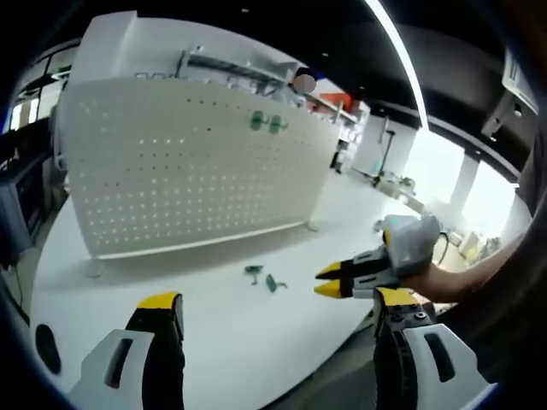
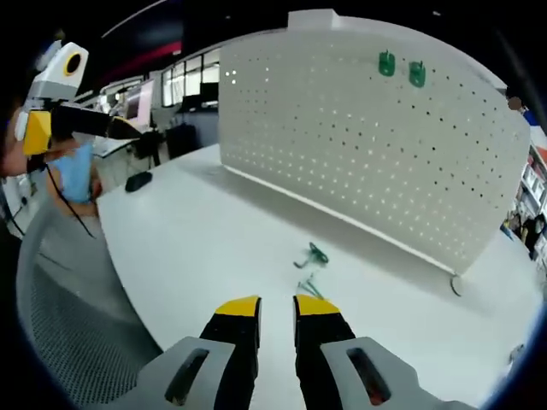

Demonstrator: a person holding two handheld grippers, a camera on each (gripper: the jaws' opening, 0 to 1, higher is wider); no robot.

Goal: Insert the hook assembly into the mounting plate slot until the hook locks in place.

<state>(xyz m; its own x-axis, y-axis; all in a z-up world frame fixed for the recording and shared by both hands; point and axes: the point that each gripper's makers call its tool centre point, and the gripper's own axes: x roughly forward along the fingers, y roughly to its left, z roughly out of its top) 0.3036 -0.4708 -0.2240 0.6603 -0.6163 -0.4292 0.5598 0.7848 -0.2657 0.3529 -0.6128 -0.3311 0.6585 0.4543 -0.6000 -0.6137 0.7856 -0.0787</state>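
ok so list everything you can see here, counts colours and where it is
pegboard: one, white, perforated, standing upright on the table
hooks on the pegboard: two, green, side by side near its top edge
loose hooks: two, green, lying on the table in front of the pegboard, close together
table: one, white, holds the pegboard and loose hooks
dark object: one, black, on the table's far side in the right gripper view; too small to identify
chair back: one, grey mesh, beside the table edge
left claw: yellow-tipped jaws wide apart, empty, above the table
right claw: yellow-tipped jaws close together, nothing between them, just short of the loose hooks
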